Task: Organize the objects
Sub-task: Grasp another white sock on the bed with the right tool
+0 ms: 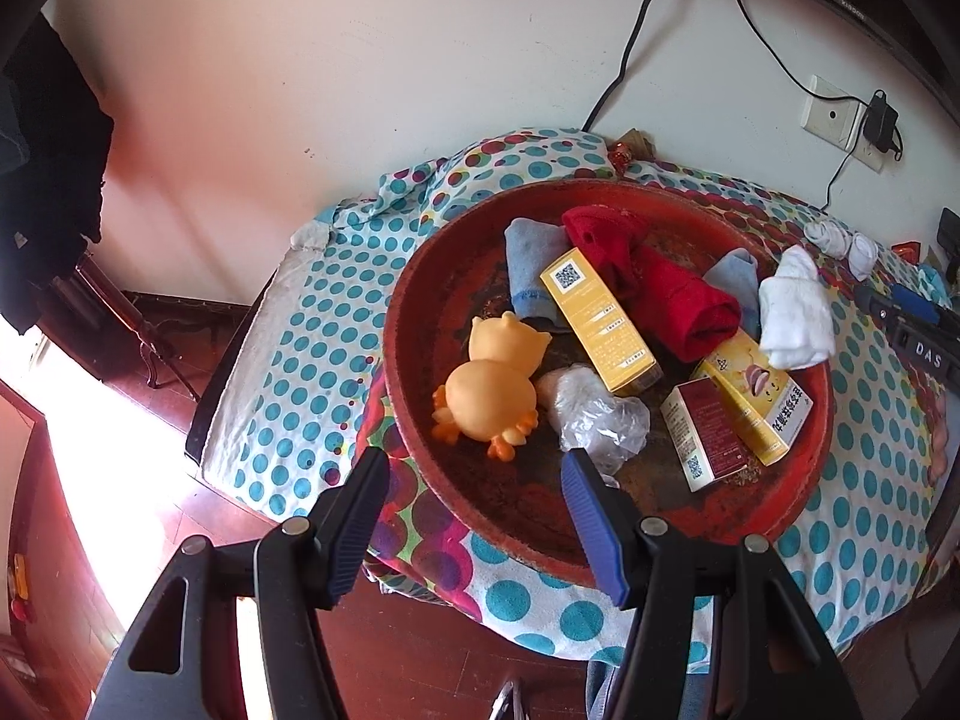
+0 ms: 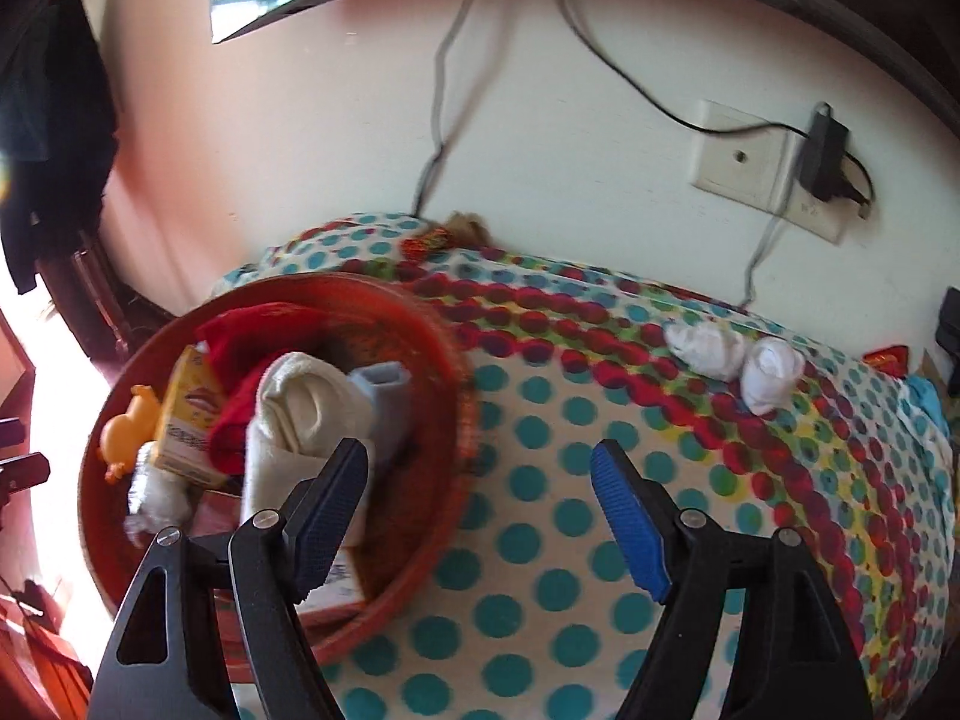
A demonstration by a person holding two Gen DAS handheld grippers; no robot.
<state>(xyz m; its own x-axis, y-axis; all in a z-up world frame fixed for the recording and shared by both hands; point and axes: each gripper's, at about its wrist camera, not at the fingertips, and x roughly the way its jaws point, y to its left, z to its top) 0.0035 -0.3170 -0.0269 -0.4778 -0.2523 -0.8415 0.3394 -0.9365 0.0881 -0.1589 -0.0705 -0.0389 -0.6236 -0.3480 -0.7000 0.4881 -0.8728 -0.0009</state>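
Left tongs (image 1: 474, 468) wide open, empty, over near rim of red tray (image 1: 420, 276). Right tongs (image 2: 480, 468) wide open, empty, over bare dotted cloth (image 2: 540, 540) right of tray.

Tray holds rubber duck (image 1: 492, 390), yellow box (image 1: 600, 318), red cloth (image 1: 678, 300), white sock (image 1: 792, 306).
- Judged: socks soft, light; pinch mid-roll. Boxes crushable; grip narrow faces. Duck squashy, rounded, may slip.
- Two rolled socks (image 2: 732, 360) lie far right on worktop; open cloth between.
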